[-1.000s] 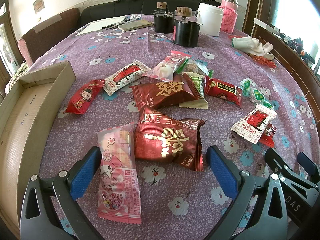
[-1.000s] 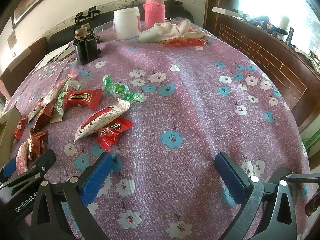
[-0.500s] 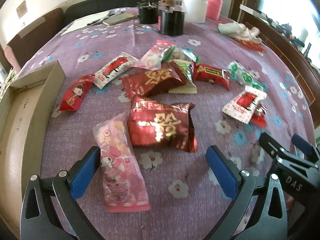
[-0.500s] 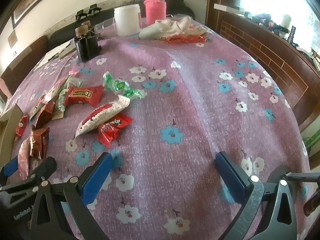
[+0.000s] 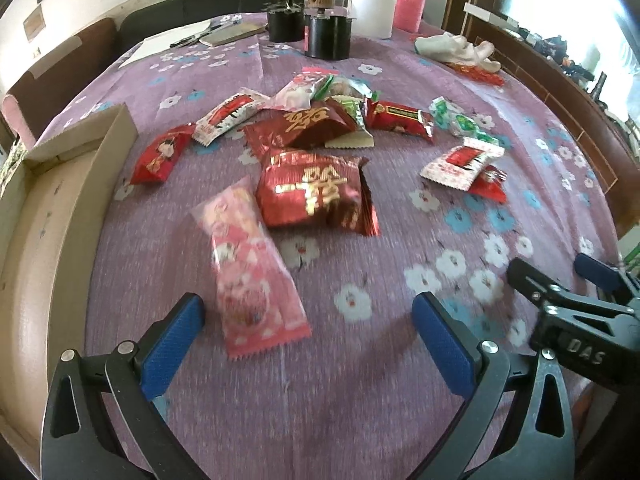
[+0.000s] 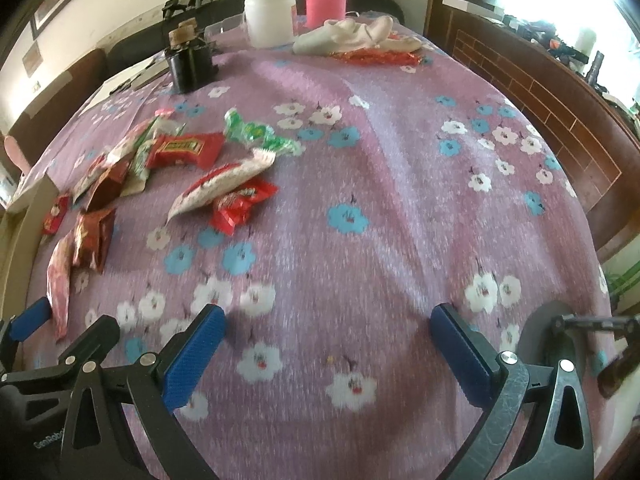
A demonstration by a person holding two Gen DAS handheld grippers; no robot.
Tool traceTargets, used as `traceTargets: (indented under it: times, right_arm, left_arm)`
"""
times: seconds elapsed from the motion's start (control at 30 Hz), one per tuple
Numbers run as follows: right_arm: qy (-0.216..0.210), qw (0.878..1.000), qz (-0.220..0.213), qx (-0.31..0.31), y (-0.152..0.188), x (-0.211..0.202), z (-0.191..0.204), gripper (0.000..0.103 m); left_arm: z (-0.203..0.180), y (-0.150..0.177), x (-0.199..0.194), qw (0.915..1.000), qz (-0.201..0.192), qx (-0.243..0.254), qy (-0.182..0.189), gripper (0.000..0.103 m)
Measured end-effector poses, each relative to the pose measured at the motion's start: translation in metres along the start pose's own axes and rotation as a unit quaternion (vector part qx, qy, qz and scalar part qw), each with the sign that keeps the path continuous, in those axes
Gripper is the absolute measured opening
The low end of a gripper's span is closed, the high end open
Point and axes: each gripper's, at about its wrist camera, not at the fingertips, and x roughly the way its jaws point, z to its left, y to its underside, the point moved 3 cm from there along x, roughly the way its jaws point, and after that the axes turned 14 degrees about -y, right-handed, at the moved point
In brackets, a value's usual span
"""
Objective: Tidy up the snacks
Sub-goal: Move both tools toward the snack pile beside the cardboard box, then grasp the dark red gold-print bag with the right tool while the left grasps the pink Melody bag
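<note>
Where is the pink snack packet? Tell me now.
In the left wrist view, the pink snack packet lies on the tablecloth just ahead of the left gripper, between the cardboard box and the dark red packet.
</note>
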Motion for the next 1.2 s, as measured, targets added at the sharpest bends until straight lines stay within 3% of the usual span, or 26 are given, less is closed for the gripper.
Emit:
traceTargets:
  times: [0.17, 0.3, 0.4, 0.6, 0.67, 0.73, 0.8, 0.93, 1.1, 1.2]
  right_arm:
    - [-0.009, 1.000, -0.007, -0.021, 0.013, -0.007, 0.004, 0.103]
    - [-0.019, 0.999, 0.012, -0.033, 0.014, -0.009, 0.007, 0.103]
    - [-0.039, 0.999, 0.001, -0.034, 0.014, -0.018, 0.013, 0.093]
    - [-0.116, 0.987, -0.105, -0.047, -0.008, -0.059, 0.034, 0.093]
    - [-0.113, 0.989, -0.080, -0.055, -0.019, -0.053, 0.039, 0.088]
    - [-0.103, 0.991, -0.058, -0.061, -0.027, -0.045, 0.042, 0.085]
    - [-0.133, 0.989, -0.034, -0.061, -0.030, -0.036, 0.046, 0.084]
    - [-0.184, 0.974, -0.022, -0.129, -0.031, -0.020, 0.087, 0.081]
    - [-0.198, 0.954, -0.023, -0.223, -0.033, -0.003, 0.136, 0.071]
    - [-0.207, 0.948, -0.009, -0.242, -0.039, 0.017, 0.147, 0.061]
  left_arm:
    - [0.026, -0.003, -0.039, 0.9970, -0.058, -0.042, 0.030, 0.103]
    - [0.067, -0.010, -0.085, 0.9866, -0.140, -0.082, 0.018, 0.103]
    - [0.093, -0.015, -0.104, 0.9816, -0.169, -0.090, -0.001, 0.103]
    - [0.132, -0.012, -0.105, 0.9745, -0.169, -0.146, 0.020, 0.103]
    - [0.135, -0.010, -0.100, 0.9750, -0.158, -0.154, 0.023, 0.103]
    - [0.131, -0.009, -0.090, 0.9808, -0.134, -0.139, 0.028, 0.103]
    - [0.125, -0.004, -0.083, 0.9845, -0.119, -0.122, 0.041, 0.103]
    - [0.120, -0.001, -0.078, 0.9871, -0.109, -0.109, 0.045, 0.103]
    - [0.121, 0.002, -0.082, 0.9889, -0.110, -0.091, 0.041, 0.103]
    - [0.122, 0.005, -0.084, 0.9897, -0.115, -0.079, 0.035, 0.103]
